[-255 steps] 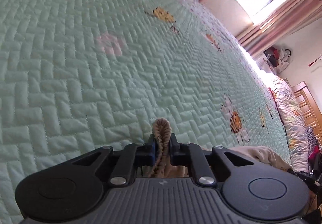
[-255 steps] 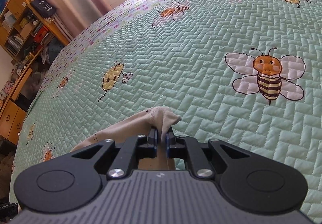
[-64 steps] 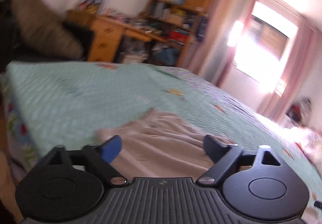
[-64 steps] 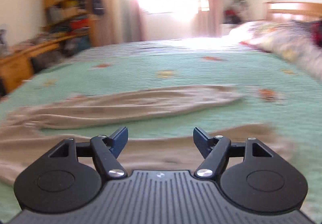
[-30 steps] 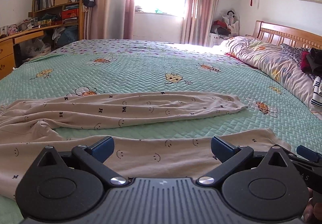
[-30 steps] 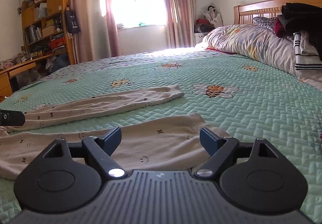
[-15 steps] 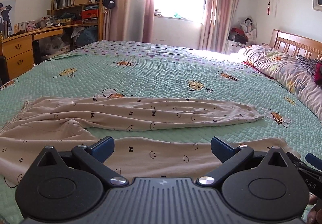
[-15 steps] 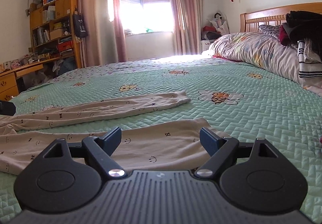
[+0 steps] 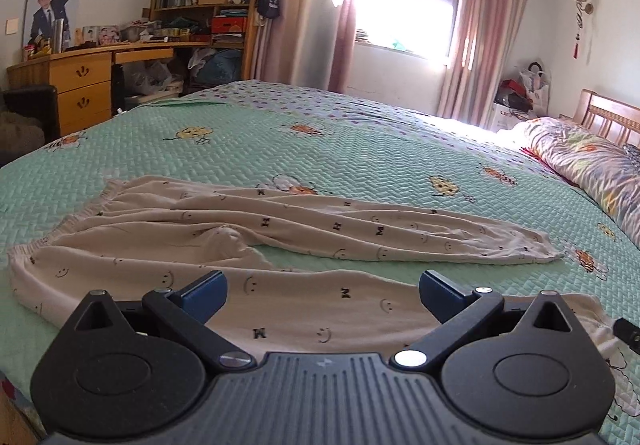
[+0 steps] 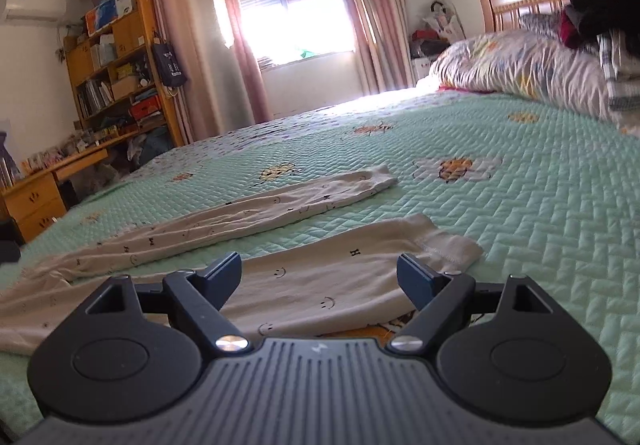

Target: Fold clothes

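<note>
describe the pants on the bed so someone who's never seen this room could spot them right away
Start at the big bed under the mint-green quilted bedspread printed with bees. Near its front edge lie the beige pants, spread flat with both legs stretched out side by side. Small black smiley faces and letters dot them, unlike the floral duvet and dark clothes heaped by the headboard.

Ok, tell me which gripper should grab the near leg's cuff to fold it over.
Right. The right gripper hangs open over the near leg, its cuff just ahead. The left gripper, also open, sits nearer the waistband.
</note>
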Available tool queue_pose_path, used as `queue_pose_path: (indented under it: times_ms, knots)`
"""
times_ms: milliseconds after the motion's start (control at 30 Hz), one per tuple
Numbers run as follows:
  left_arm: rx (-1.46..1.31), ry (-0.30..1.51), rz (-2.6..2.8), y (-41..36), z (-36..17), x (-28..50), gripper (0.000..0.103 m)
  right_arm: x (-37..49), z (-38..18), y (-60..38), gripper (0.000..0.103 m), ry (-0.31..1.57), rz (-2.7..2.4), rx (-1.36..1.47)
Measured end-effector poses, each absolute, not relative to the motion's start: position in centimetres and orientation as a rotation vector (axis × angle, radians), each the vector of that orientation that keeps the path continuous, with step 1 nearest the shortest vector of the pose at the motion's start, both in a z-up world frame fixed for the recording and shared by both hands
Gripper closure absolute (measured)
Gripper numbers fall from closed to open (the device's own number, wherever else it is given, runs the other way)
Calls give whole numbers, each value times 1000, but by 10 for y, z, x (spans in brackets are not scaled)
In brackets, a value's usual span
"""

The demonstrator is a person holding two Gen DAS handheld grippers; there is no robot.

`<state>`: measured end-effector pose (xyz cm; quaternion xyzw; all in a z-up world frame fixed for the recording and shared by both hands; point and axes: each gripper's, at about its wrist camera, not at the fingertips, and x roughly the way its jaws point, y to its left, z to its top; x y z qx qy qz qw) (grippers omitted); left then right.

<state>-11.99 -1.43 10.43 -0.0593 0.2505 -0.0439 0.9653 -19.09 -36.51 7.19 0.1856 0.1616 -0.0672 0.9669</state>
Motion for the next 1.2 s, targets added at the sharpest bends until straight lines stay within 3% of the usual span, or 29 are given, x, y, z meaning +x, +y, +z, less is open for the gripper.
queue_pose_path:
  times_ms: [67,133,367,533,700,900,1200]
  knots:
    - [-140,517,-54,1,97,-118,1,-193,72,-374,24,316,-71,493]
    - [-159,529,-15,15,89,-115,1,-189,75,-378,39,316,6,589]
    - [-116,478,48,30,70,-121,1,-104,81,-340,49,433,268,883]
    - [-18,381,73,29,53,-133,1,-25,62,-302,68,582,288,1005]
    - [-13,290,89,35,51,-137,1,20,47,-250,68,690,383,1113]
    - [29,323,68,44,38,-131,1,58,45,-166,68,855,513,1046]
    - [-102,348,70,72,36,-129,1,84,37,-126,70,893,409,1141]
